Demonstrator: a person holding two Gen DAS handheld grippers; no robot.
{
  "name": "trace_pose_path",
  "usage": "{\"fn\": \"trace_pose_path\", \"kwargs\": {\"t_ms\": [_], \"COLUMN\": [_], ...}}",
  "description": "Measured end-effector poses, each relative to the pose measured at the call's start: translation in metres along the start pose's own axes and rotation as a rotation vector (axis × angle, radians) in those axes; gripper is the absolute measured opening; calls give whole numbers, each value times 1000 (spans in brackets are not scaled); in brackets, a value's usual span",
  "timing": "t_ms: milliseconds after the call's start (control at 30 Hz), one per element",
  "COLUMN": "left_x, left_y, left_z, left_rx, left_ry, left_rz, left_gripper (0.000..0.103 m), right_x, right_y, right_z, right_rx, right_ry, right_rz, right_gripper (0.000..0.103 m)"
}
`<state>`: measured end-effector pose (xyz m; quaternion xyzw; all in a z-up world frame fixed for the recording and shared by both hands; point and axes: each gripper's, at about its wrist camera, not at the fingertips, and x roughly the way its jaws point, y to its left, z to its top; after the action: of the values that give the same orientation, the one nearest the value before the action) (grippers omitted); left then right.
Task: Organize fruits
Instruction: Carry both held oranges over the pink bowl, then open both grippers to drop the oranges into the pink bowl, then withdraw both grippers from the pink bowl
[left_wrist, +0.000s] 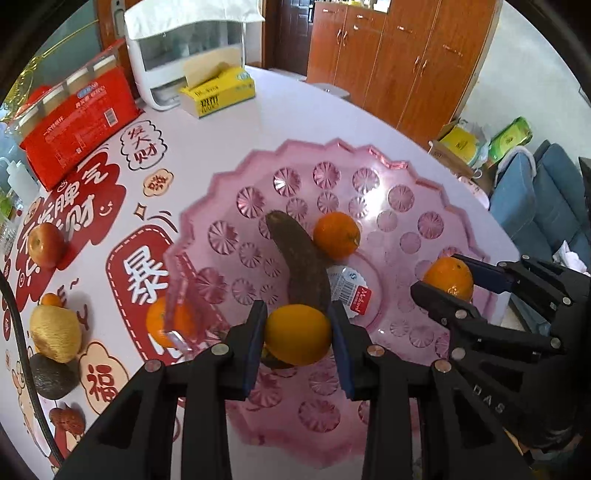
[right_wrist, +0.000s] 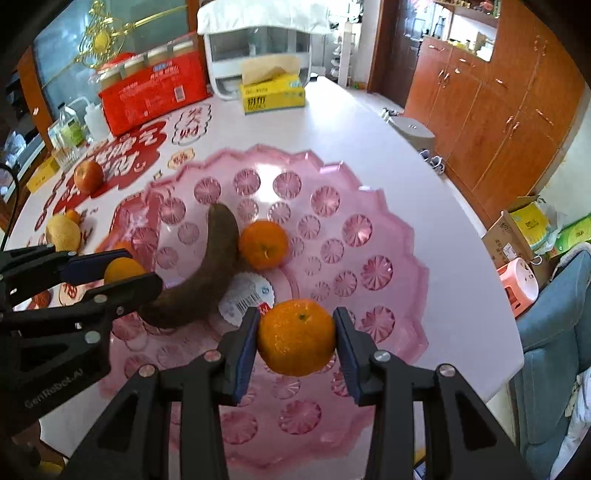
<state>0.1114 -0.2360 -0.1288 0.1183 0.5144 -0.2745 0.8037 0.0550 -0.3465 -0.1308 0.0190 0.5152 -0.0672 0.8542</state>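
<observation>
Placing step: left gripper clamped on a yellow-orange citrus, right gripper clamped on a mandarin, both over the near part of the pink bowl; next, lower and release beside the brown banana.

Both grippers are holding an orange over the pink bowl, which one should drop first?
Probably the right gripper: its orange hangs over bare pink bowl. The left gripper holds its orange right above the brown banana.

Tangerine between right gripper jaws, above pink bowl
</observation>
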Motion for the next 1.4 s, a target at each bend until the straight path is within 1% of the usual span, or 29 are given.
{"fn": "trace_pose_path", "kwargs": {"t_ms": [167, 233, 267, 300, 333, 367, 400, 433, 567, 633, 767, 800, 967, 1100, 1267, 1400], "left_x": [13, 18, 19, 18, 18, 17, 15, 15, 12, 8, -4, -10, -32, -44, -65, -89], "left_y": [-5, -4, -3, -2, 0, 3, 5, 7, 14, 14, 9, 8, 8, 13, 25, 40], "left_z": [-2, -2, -2, -3, -3, -3, -4, -3, -4, -6, -10, -12, -24, -34, -43, -51], "left_rx": [-3, -15, -21, -33, -41, -50, -63, -73, -108, -113, -94, -90, -94, -82, -92, -101], "left_ry": [34, 49, 52, 52, 51, 49, 48, 49, 70, 63, 28, 9, -48, -49, -47, -73], "left_rz": [22, 37, 43, 61, 71, 78, 86, 87, 47, 49, 67, 68, 81, 109, 137, 166], "left_gripper": [33, 44, 59, 69, 73, 80, 84, 86, 87, 87, 87, 87, 87, 87, 87, 87], "right_x": [13, 17, 19, 20, 22, 24, 25, 25, 20, 17, 10, 8, -2, -13, -30, -46], "right_y": [0, 0, 0, 0, -1, -2, -4, -5, -10, -10, -11, -11, -10, -8, -3, 7], "right_z": [-5, -6, -7, -8, -8, -9, -9, -9, -7, -5, -4, -5, -8, -11, -13, -12], "right_rx": [-37, -48, -51, -52, -50, -44, -37, -27, -3, -1, 13, 17, 34, 56, 77, 87], "right_ry": [40, 56, 59, 65, 71, 78, 82, 85, 69, 58, 48, 45, 34, 23, -10, -46], "right_rz": [19, 25, 29, 34, 30, 30, 38, 58, 79, 85, 100, 103, 121, 129, 126, 126], "right_gripper": [41, 41, 41, 41, 42, 42, 43, 46, 51, 51, 52, 52, 52, 52, 52, 52]}}
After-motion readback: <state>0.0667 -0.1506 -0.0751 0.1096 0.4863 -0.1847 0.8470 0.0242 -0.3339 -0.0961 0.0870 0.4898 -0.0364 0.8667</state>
